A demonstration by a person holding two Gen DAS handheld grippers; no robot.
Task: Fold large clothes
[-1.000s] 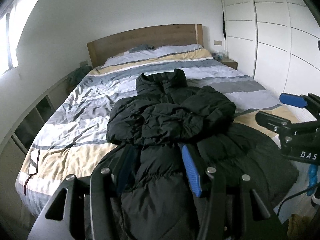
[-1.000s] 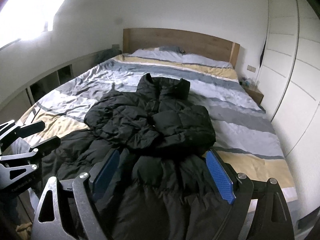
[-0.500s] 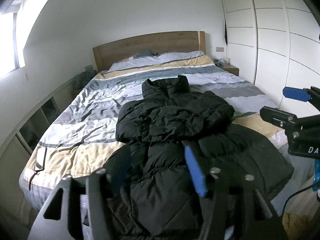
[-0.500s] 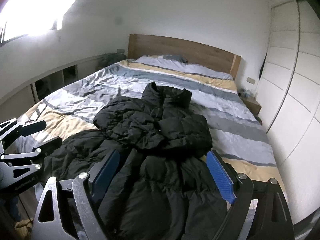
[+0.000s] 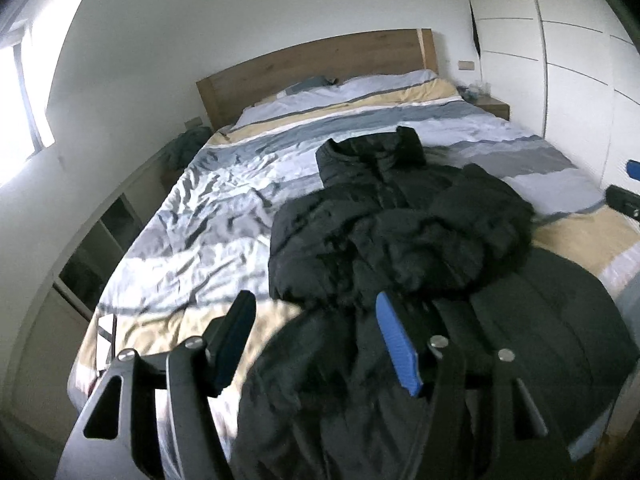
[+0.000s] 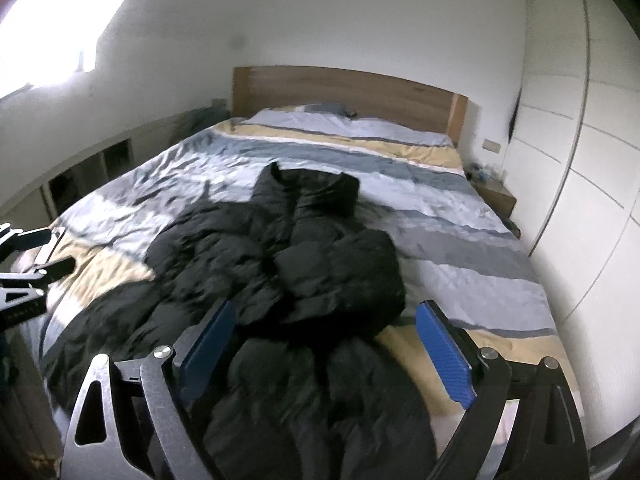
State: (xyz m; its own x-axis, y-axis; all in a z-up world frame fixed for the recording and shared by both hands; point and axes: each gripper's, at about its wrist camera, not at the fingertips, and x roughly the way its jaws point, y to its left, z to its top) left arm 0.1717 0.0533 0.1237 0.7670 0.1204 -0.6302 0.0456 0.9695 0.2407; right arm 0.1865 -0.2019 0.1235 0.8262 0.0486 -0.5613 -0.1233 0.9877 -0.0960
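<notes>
A black puffer jacket [image 5: 400,232] lies on the bed, collar toward the headboard, sleeves folded in over the chest, and its hem spread toward me. My left gripper [image 5: 314,304] hovers open over the hem's left edge with nothing between its pads; its left finger is over the duvet. My right gripper [image 6: 328,308] stands wide open above the jacket [image 6: 280,264] near the hem, also with nothing held. Each gripper shows at the edge of the other's view: the right gripper [image 5: 624,196] and the left gripper [image 6: 36,252].
The bed has a striped grey, white and yellow duvet [image 5: 224,208] and a wooden headboard [image 6: 344,88]. White wardrobe doors [image 6: 580,160] and a nightstand [image 6: 496,196] stand on the right. A low shelf [image 5: 100,240] runs along the left wall. A small object [image 5: 106,332] lies at the bed's near left corner.
The left gripper's jaws have widened and it has shifted left, so the jacket now sits right of centre in its view. The right gripper has drawn back slightly, still open.
</notes>
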